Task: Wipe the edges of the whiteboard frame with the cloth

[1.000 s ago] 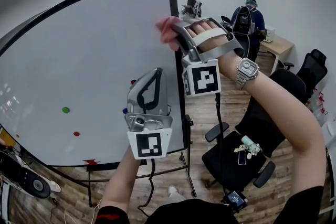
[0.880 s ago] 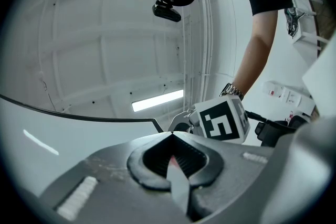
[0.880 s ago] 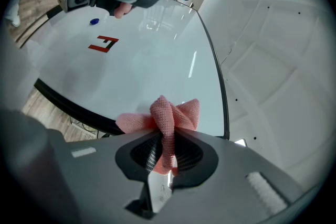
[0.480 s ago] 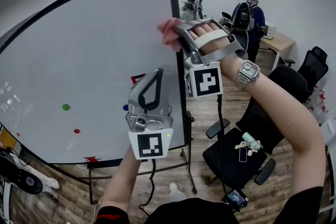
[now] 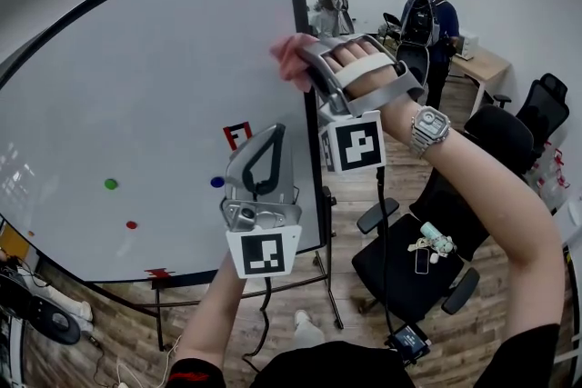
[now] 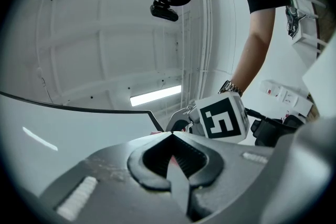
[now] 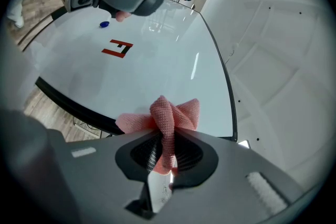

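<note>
While the right gripper [image 7: 164,136] is clamped fully on the pink cloth [image 7: 173,113], w/ a bunched end sticking out past the jaw tips, we judge that the wiping itself is the step in hand, not the pick-up. In the head view the cloth sits at the right vertical side of the black frame [image 5: 299,4], in its upper part, somewhat below the top corner. It looks to be touching the bar, but we cannot be 100% sure of the contact from these views. In the right gripper view the same dark bar runs under the cloth, and the white surface of the whiteboard [image 5: 155,77] spreads beyond it, w/ a red mark [image 7: 116,49] and a blue dot [image 7: 104,24] farther on. The left gripper [image 6: 171,136] hangs lower, in front of the board near the same side. Its jaws are closed together and hold nothing, so it takes no part in the work now. We think most of the frame is not yet done, as the cloth is on one side only, but this is a guess. The next move, imo, calls for sliding the cloth along the bar w/ steady pressure. The gripper should be turned so that the cloth, not the metal tips, meets the frame, and the grip must be tight enough that the cloth does not slip out. The top, left and bottom sides then need the same.
</note>
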Motion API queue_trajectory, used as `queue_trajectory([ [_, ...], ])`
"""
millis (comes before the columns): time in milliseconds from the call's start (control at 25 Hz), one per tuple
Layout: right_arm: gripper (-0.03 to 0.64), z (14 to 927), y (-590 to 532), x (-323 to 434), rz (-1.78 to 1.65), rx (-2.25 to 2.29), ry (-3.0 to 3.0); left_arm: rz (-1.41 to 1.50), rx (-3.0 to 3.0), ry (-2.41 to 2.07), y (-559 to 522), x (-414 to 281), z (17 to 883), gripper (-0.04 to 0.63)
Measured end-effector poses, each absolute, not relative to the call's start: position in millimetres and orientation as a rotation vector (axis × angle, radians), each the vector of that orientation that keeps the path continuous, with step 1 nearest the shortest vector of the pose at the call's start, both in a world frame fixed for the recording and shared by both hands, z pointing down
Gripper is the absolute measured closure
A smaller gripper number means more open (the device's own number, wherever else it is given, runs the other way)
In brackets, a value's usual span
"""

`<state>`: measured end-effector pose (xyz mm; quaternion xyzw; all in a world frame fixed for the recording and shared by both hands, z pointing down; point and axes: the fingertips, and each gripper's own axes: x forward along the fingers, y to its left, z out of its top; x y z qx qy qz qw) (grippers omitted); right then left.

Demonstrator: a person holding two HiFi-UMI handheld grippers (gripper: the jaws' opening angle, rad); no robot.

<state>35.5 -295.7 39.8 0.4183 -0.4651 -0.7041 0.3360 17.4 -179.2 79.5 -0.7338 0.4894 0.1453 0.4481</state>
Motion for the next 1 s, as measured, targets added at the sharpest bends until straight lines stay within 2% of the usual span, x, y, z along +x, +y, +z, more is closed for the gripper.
queue_trajectory([
  [1000, 0.572, 75, -296, 36, -1.826, 1.069, -1.238, 0.336, -1.882, 1.225, -184, 25, 119, 0.598],
])
